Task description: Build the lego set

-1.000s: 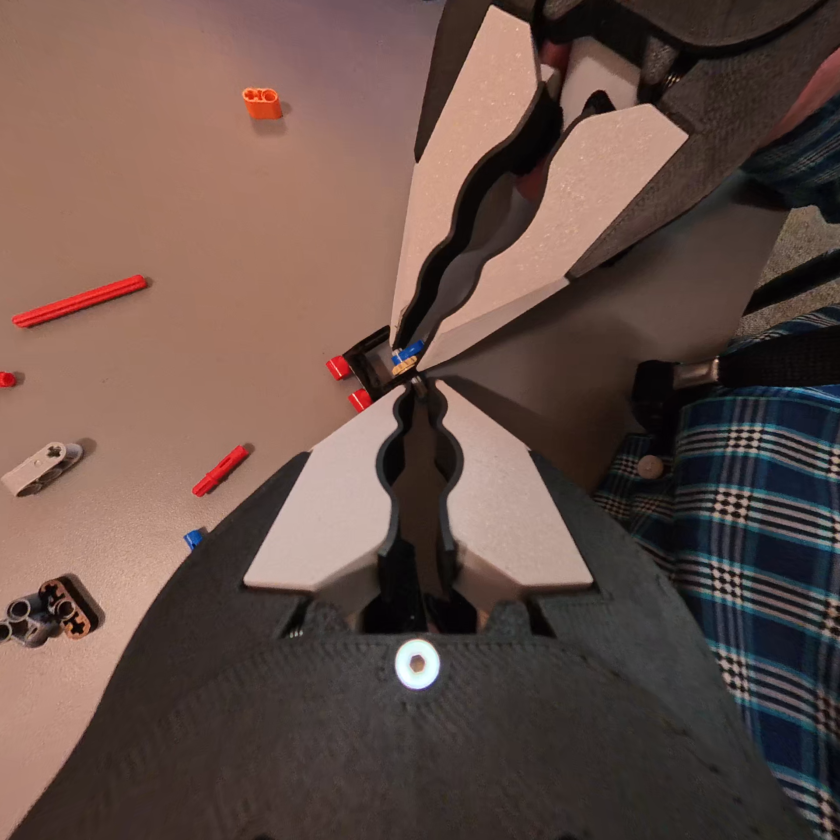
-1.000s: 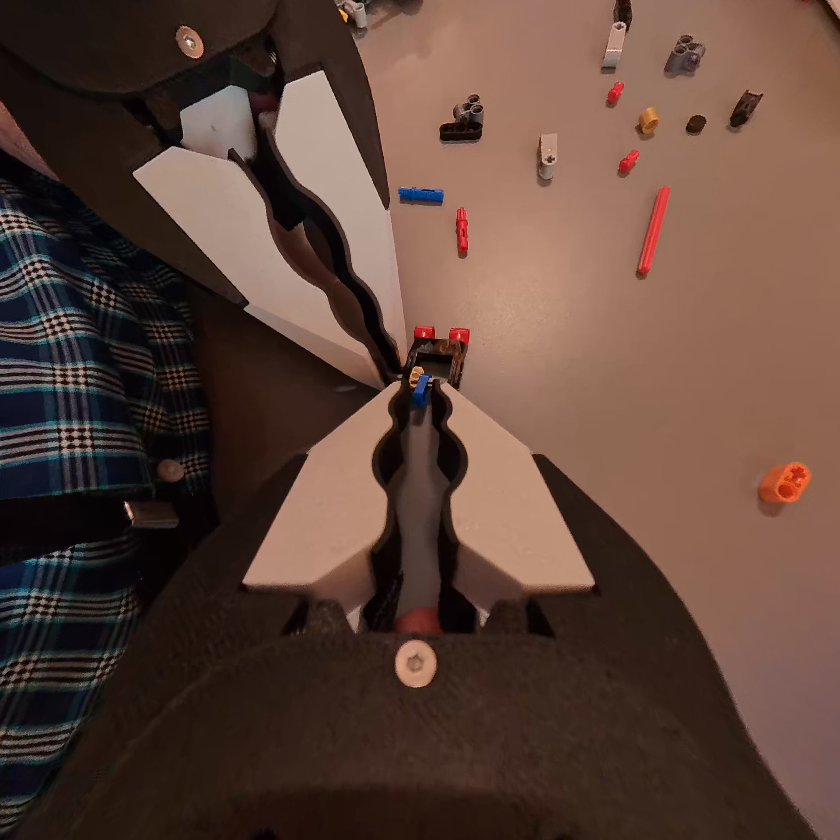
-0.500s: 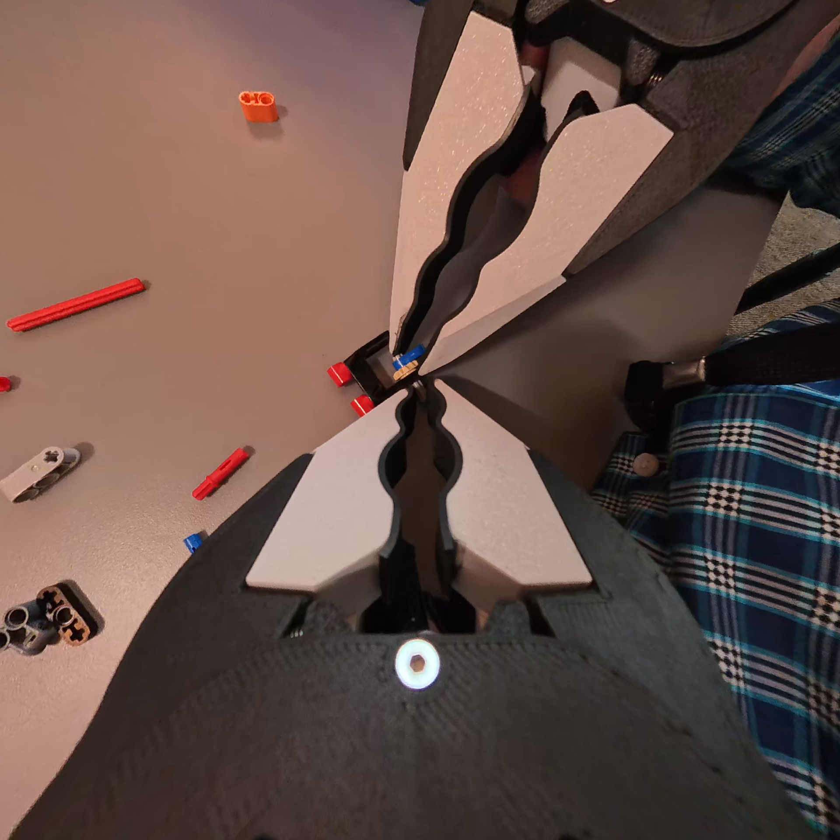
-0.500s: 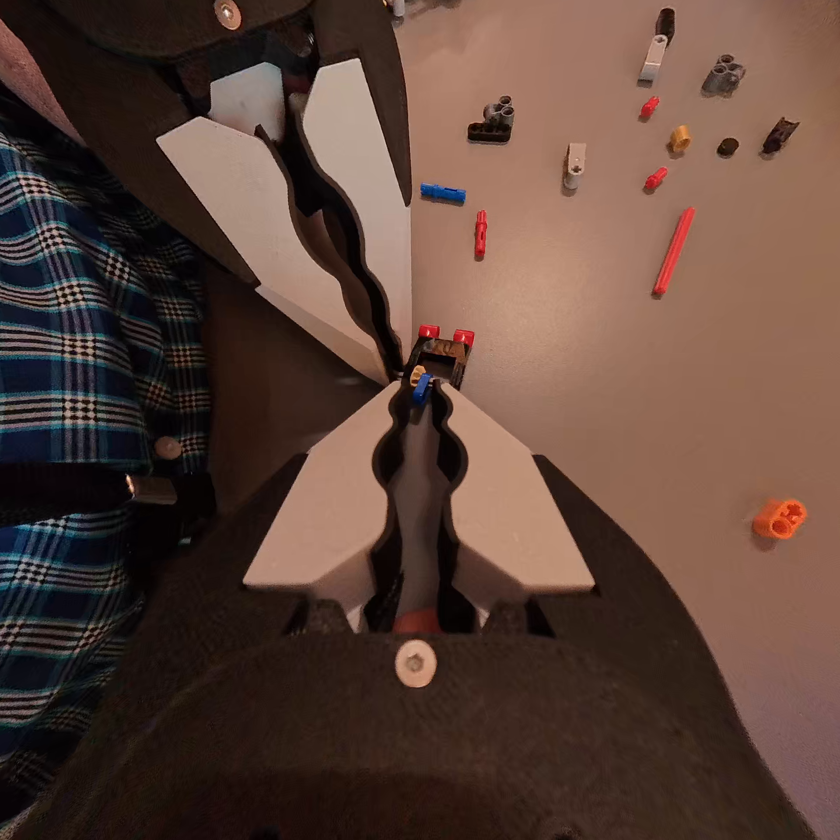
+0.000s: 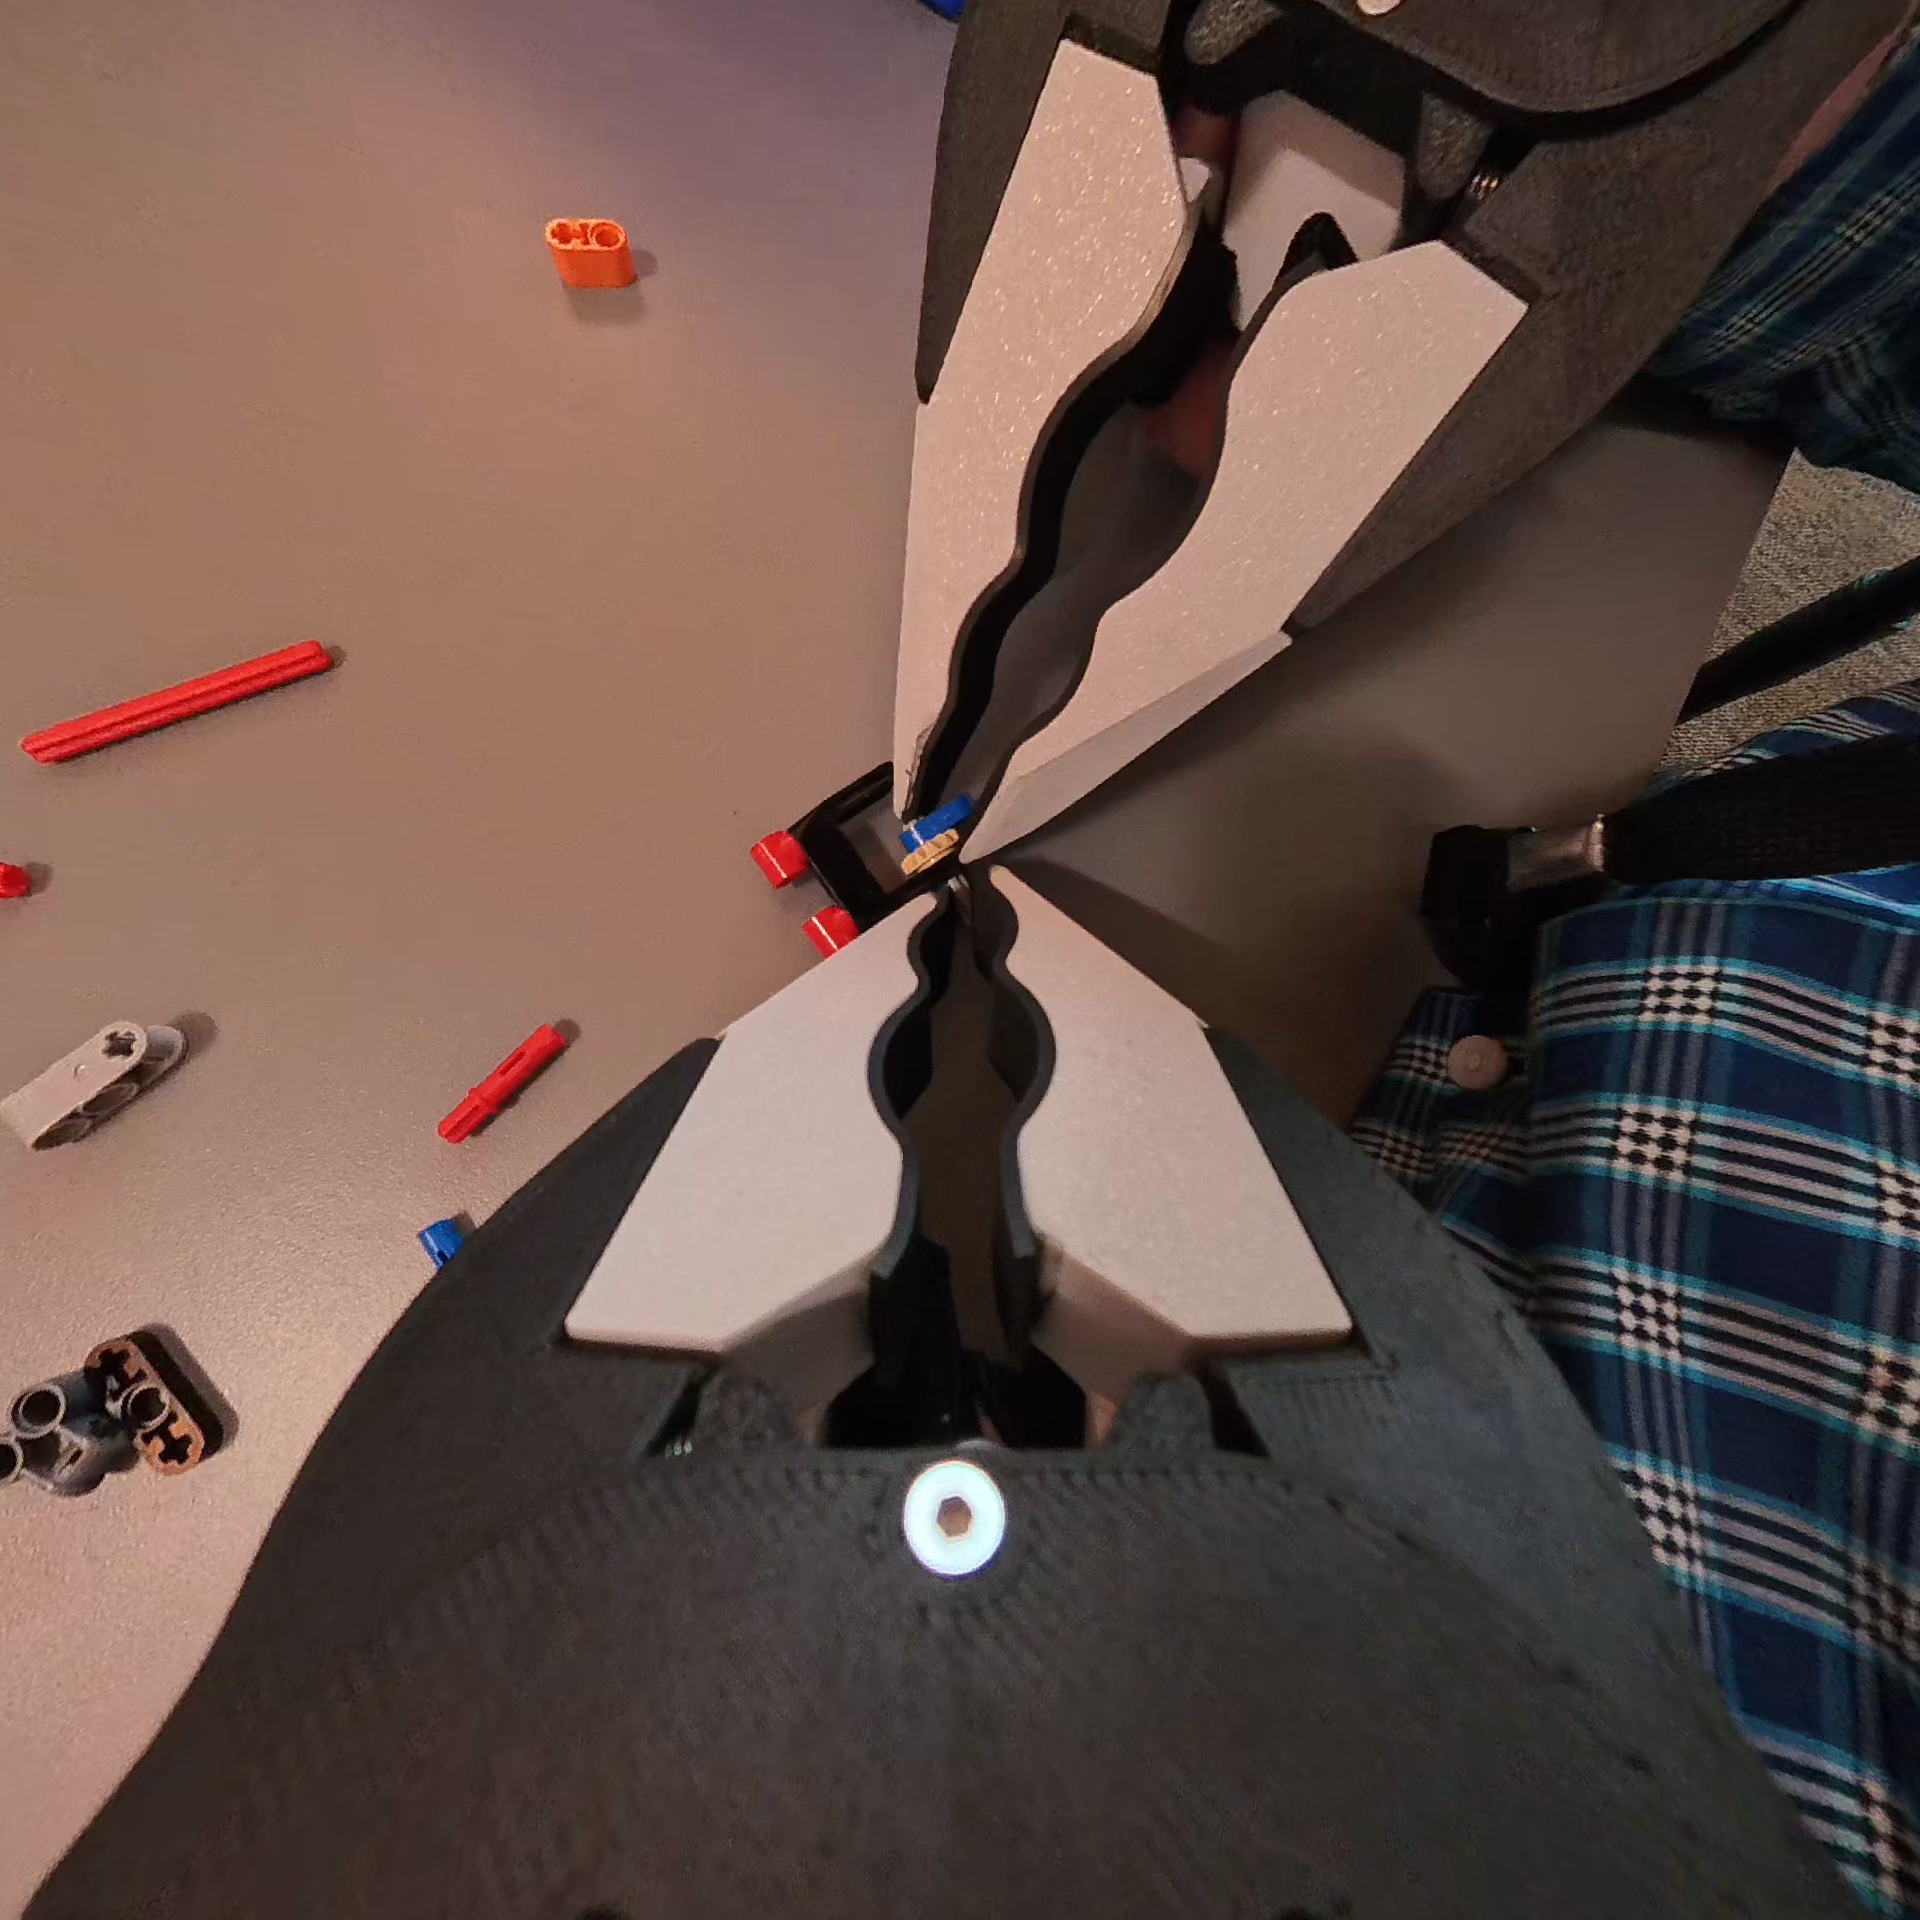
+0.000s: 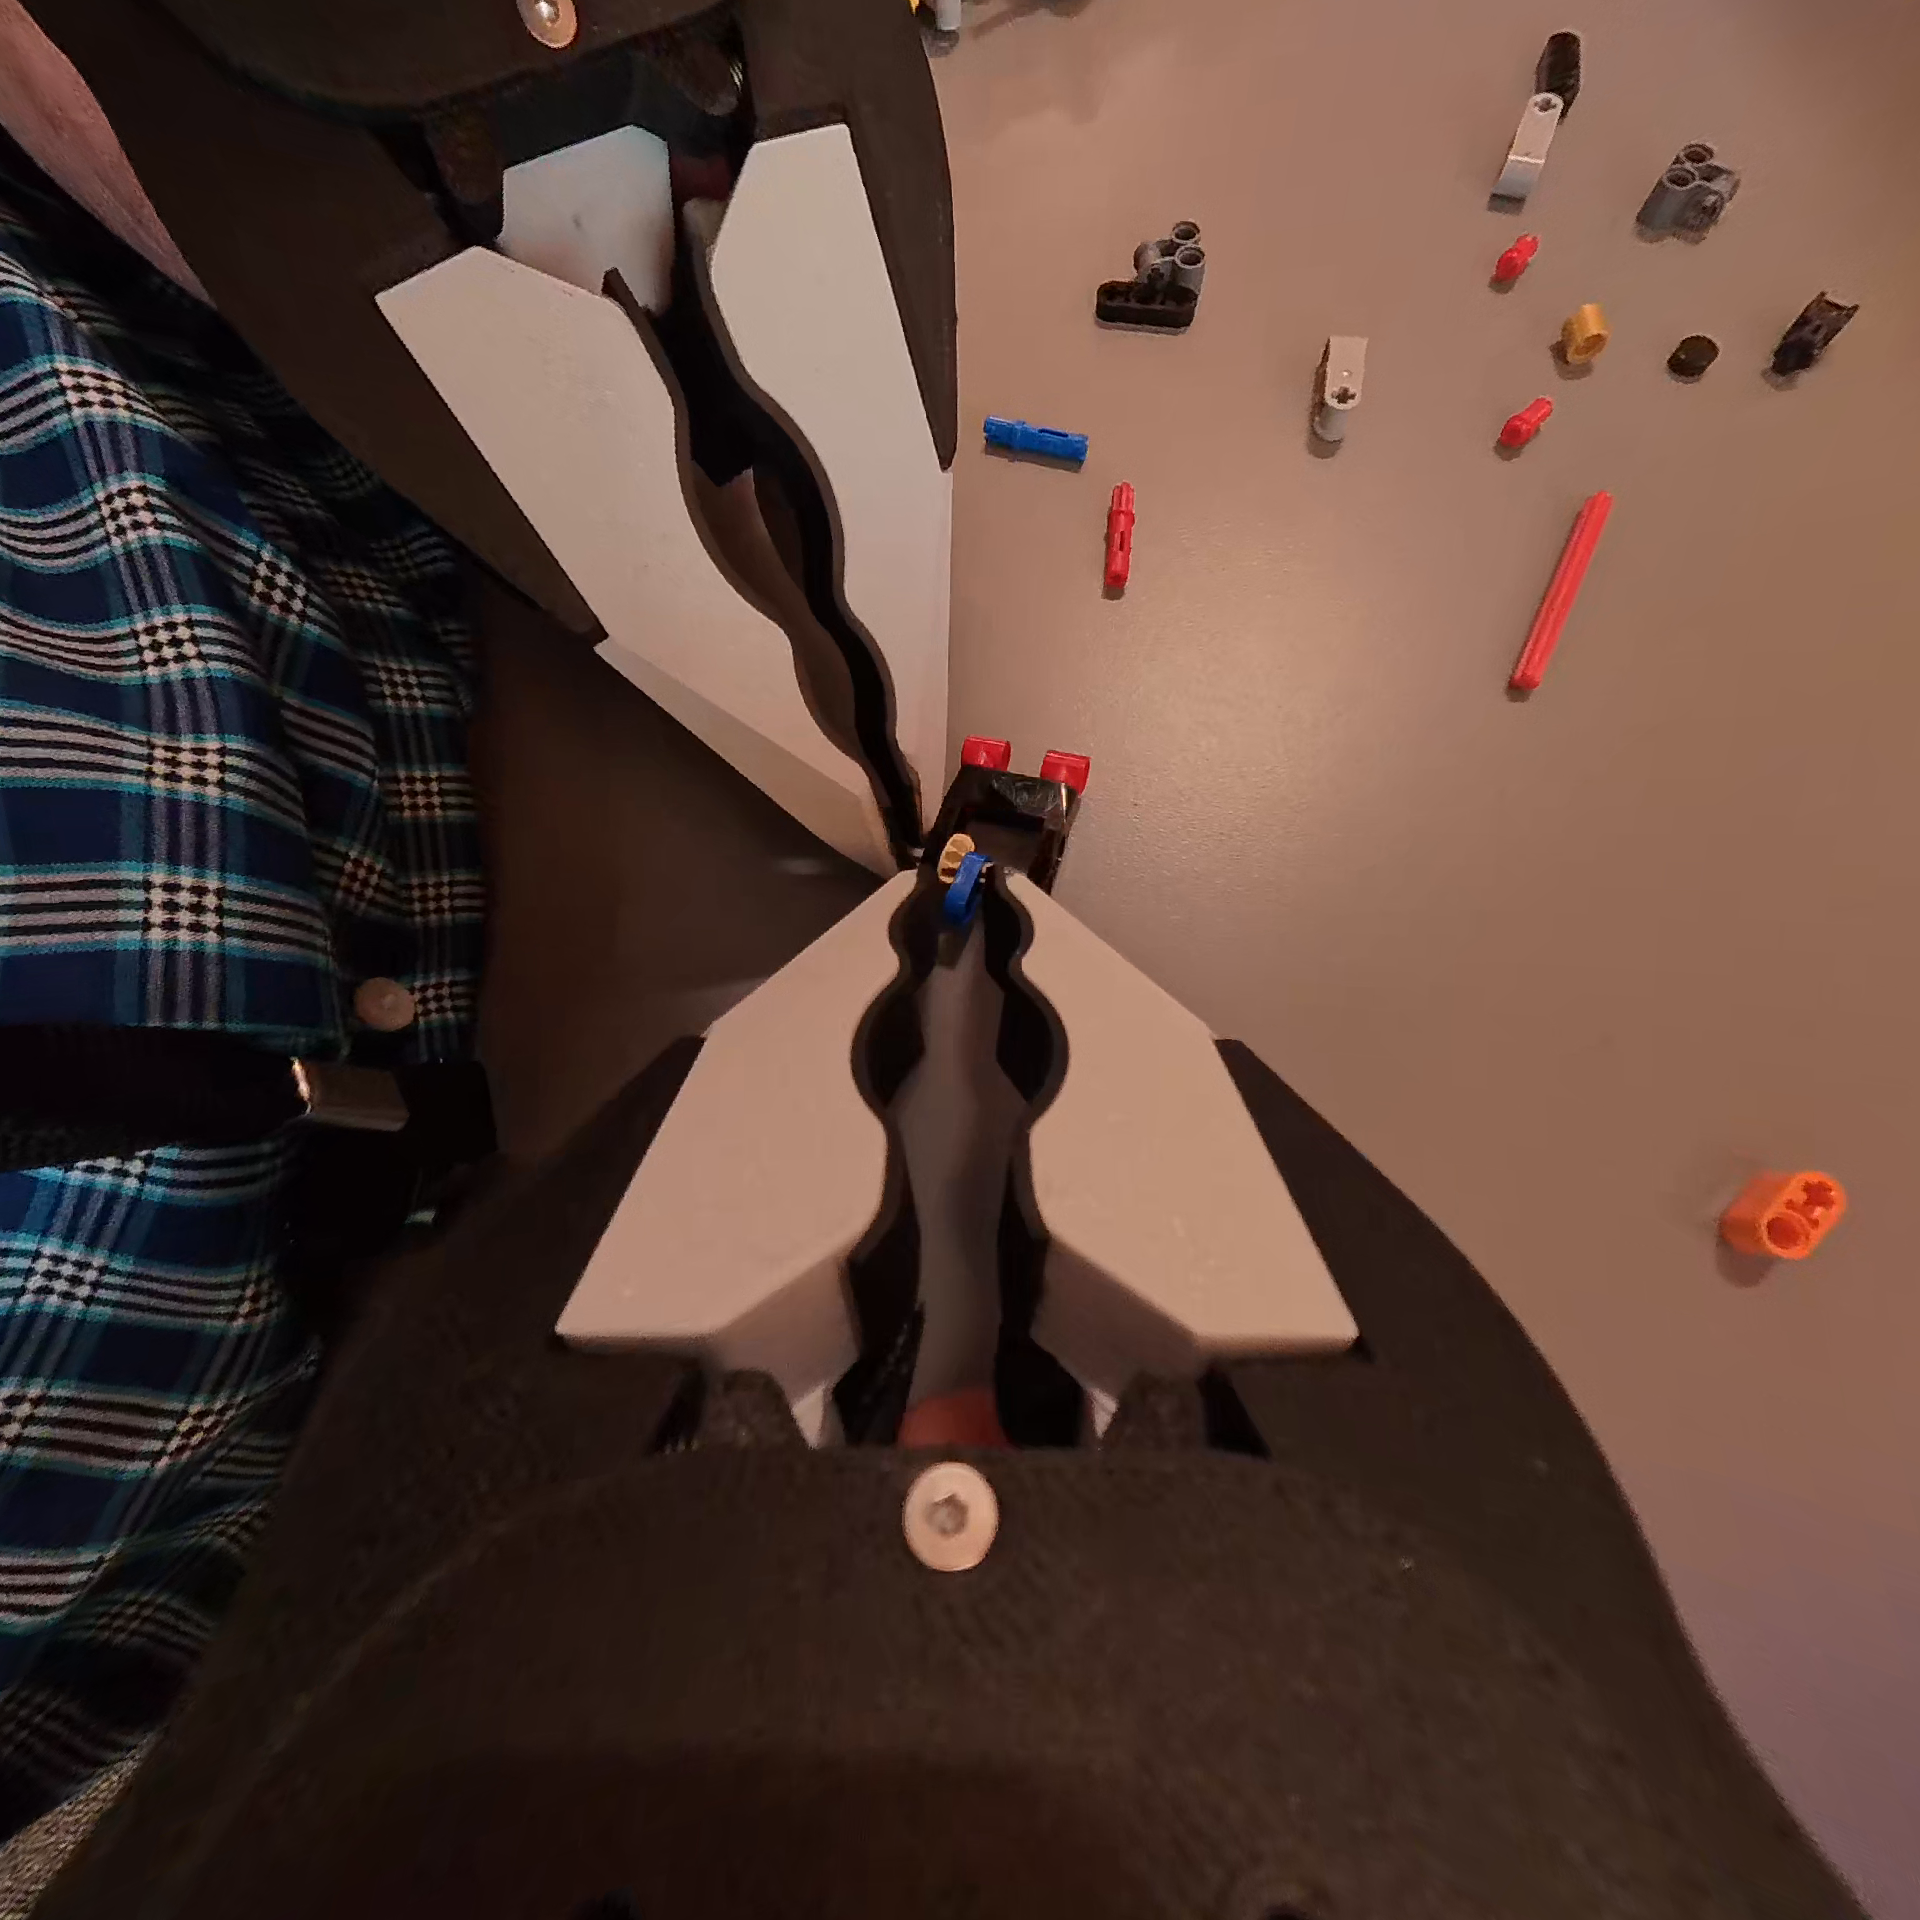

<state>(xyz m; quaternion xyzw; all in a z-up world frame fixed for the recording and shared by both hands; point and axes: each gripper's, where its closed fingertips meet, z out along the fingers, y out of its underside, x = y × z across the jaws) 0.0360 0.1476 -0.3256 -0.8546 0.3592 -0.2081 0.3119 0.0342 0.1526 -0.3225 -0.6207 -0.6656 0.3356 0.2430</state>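
A small black frame [image 5: 844, 844] with two red pins [image 5: 774, 857] hangs just above the grey table [image 5: 520, 520]. My left gripper [image 5: 958, 896] is shut on the frame's near corner. My right gripper [image 6: 964, 891] is shut on a blue pin [image 6: 966, 883] with a tan bush [image 6: 953, 854], and holds it against the frame [image 6: 1018, 821]. In the left wrist view the right gripper [image 5: 940, 816] comes in from above, tip to tip with mine. In the right wrist view the left gripper [image 6: 902, 831] comes in from the upper left.
Loose parts lie on the table: an orange connector [image 6: 1782, 1214], a long red axle [image 6: 1558, 590], a short red pin [image 6: 1119, 535], a blue pin [image 6: 1034, 438], a grey beam [image 5: 94, 1081] and a grey-black connector [image 5: 104, 1408]. A plaid sleeve [image 5: 1714, 1195] is close by. Less than 4 cm separates the two grippers' tips. The orange connector [image 6: 1782, 1214] is about equally far from each gripper, around 15 centimetres. It turns up in the left wrist view [image 5: 602, 235] as well.
Both grippers keep their hold, tip to tip. In the right wrist view the loose parts have slid down and to the right, so the held pair has shifted slightly over the table.
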